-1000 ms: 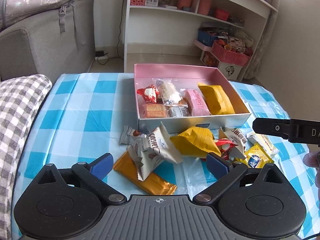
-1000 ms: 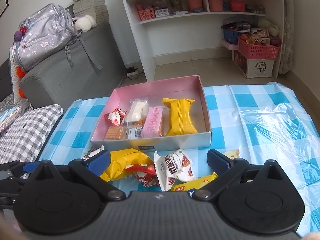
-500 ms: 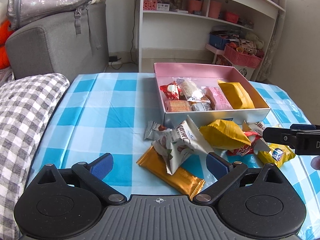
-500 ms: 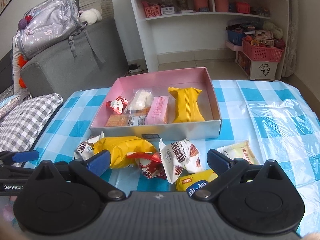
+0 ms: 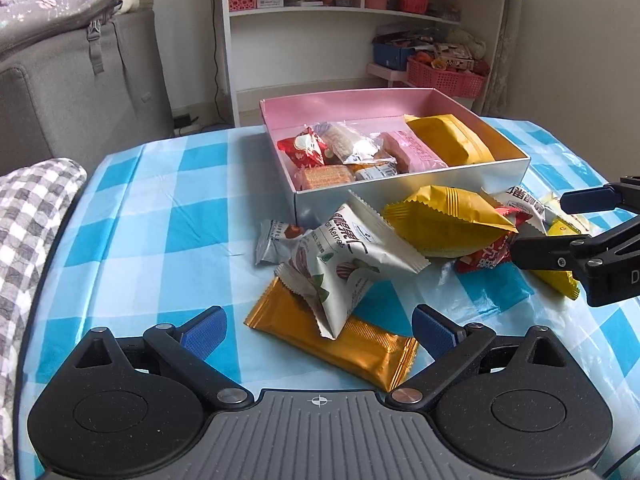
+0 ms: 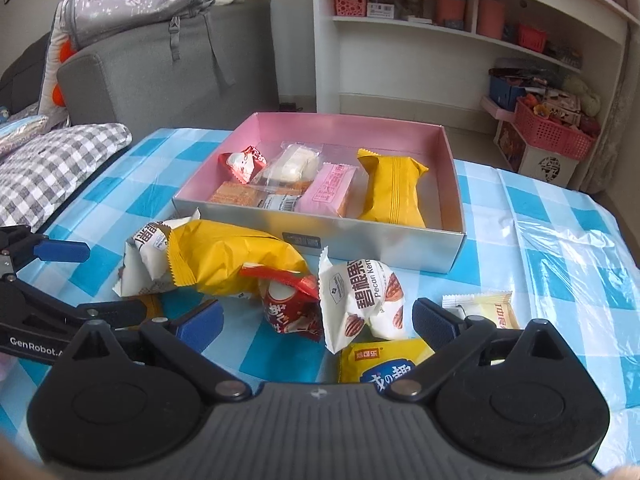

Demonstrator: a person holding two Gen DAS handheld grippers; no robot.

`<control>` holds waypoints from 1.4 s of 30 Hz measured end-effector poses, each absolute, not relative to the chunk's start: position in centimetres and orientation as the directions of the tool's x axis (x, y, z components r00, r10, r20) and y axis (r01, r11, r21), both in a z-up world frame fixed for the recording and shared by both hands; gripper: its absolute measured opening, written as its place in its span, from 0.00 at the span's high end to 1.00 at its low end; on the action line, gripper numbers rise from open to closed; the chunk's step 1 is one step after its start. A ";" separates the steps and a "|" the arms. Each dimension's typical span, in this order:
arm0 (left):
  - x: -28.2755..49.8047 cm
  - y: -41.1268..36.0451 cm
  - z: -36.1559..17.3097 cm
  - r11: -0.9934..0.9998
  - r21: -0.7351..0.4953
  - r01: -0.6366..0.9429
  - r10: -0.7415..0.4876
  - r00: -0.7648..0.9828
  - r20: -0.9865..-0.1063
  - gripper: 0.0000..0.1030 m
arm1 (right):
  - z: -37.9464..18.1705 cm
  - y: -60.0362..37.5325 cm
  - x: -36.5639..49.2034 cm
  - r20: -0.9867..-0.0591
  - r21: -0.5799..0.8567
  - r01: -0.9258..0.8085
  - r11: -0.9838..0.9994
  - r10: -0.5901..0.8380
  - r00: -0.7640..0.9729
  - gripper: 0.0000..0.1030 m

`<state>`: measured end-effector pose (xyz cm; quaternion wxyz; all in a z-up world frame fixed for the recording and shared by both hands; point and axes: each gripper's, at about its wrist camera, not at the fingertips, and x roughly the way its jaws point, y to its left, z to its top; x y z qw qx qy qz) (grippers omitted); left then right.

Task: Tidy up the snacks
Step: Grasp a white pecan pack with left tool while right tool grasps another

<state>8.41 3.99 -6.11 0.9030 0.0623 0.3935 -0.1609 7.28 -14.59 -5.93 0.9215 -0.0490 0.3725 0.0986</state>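
A pink box (image 5: 344, 102) (image 6: 340, 124) on the checked tablecloth holds several snacks, among them a yellow pack (image 6: 394, 188) and a pink bar (image 6: 330, 194). Loose snacks lie in front of it: a white pecan pack (image 5: 344, 256), an orange-gold bar (image 5: 340, 340), a yellow pack (image 5: 444, 220) (image 6: 228, 256), a red pack (image 6: 290, 308) and another white pecan pack (image 6: 360, 300). My left gripper (image 5: 320, 330) is open around the gold bar's near end. My right gripper (image 6: 318, 322) is open just before the red and white packs, and shows at the right of the left wrist view (image 5: 540, 226).
A grey checked cushion (image 6: 48, 160) lies at the table's left edge. A grey sofa (image 6: 168, 68) with a backpack stands behind it. A white shelf unit (image 6: 460, 40) and red baskets (image 6: 552, 128) sit beyond the table. Clear plastic (image 6: 568, 248) wrinkles over the cloth at right.
Both grippers have swung and moved closer to the loose snack pile; the box has shifted right in the left view. Both stay open with nothing held.
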 end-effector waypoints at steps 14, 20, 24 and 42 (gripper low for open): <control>8.5 2.3 -6.6 0.927 0.139 0.350 -0.191 0.757 -0.625 0.05 | -8.1 -14.8 8.9 -0.700 -0.111 -0.250 0.962 0.103 0.707 0.15; 8.8 0.4 -6.6 0.903 0.213 0.374 -0.175 0.771 -0.612 0.12 | -7.8 -14.9 9.1 -0.705 -0.088 -0.259 0.962 0.123 0.699 0.16; 9.2 -0.2 -7.1 0.899 0.218 0.380 -0.164 0.754 -0.636 0.22 | -6.6 -15.7 8.8 -0.697 -0.053 -0.280 0.958 0.165 0.697 0.18; 9.5 -0.4 -7.6 0.900 0.217 0.379 -0.137 0.717 -0.684 0.51 | -8.8 -15.1 10.0 -0.715 -0.221 -0.273 0.936 0.035 0.698 0.36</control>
